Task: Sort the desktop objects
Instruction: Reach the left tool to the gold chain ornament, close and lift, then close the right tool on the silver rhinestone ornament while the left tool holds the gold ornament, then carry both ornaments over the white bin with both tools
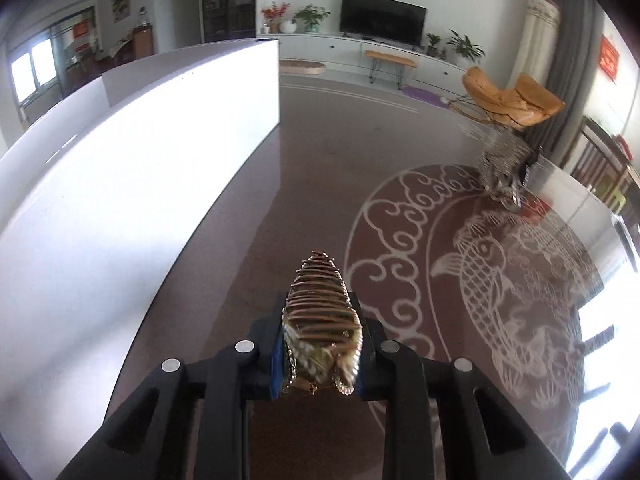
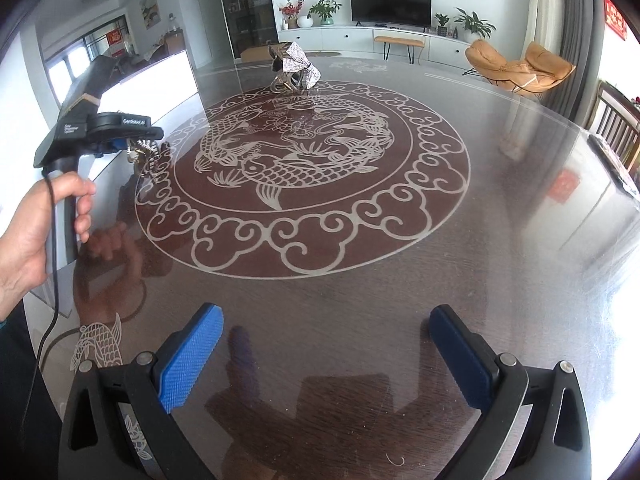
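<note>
- Spanning both views, a glossy dark round table (image 2: pixel 460 240) with a pale etched fish-and-cloud medallion
- White box (image 1: pixel 132 152) along its left edge
- Left gripper (image 1: pixel 318 344) clamped on a ridged golden shell ornament (image 1: pixel 320 320) — held above the tabletop
- Right gripper (image 2: pixel 326 354) — ribbed blue pads apart
- Crumpled silvery ornament (image 2: pixel 294 68) at the far rim

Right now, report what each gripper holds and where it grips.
Left gripper: shut on the gold ridged ornament, clamped at its wider near end. Right gripper: open, empty.
</note>
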Available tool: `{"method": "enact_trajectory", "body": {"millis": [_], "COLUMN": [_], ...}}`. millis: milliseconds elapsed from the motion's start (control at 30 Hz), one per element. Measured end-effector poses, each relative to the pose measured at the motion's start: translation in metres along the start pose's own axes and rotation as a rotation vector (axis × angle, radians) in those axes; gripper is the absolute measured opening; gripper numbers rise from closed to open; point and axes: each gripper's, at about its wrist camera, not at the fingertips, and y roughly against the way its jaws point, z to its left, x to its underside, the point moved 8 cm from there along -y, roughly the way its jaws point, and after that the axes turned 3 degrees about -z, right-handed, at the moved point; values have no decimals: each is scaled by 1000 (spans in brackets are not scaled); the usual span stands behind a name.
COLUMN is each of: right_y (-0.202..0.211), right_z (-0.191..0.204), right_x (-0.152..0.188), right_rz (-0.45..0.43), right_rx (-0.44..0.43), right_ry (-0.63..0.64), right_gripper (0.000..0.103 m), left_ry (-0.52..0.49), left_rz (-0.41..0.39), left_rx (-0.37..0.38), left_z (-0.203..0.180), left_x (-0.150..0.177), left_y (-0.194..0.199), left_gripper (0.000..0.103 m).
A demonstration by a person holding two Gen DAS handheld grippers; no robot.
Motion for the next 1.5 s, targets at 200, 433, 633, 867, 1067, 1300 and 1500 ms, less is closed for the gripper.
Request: {"method": "enact_trajectory", "body": {"millis": [200,433,633,867,1067,1300,1500], "right_y": [-24,-138,-197,-125,-39,14,36], "right_z": [14,50,48,45,63,125,263], "right_x": [-62,-223,-260,-223,-155,-157,-202], "right_rz": [-11,-36,35,-72,-81,-106,-131], "right_rx": [-125,-81,-16,-134,-288,-391,-579], "right_ry": [6,24,-76,-16,64,147,247], "right_gripper": [103,103,48,47,47,47,47], "left_ry": [-75,-50,-8,64,122,176,186], "left_rz": [-7,-14,-26,-66,-118,-262,-272], "left_rx": [73,123,214,324,382,351,116], "left_z": [-10,-9,4,14,9,60,170], "left_x": [46,57,60,74,72,14,-20], "left_y": [42,56,60,90,138,217,222], "left_gripper": [25,25,25,25,25,25,25]}}
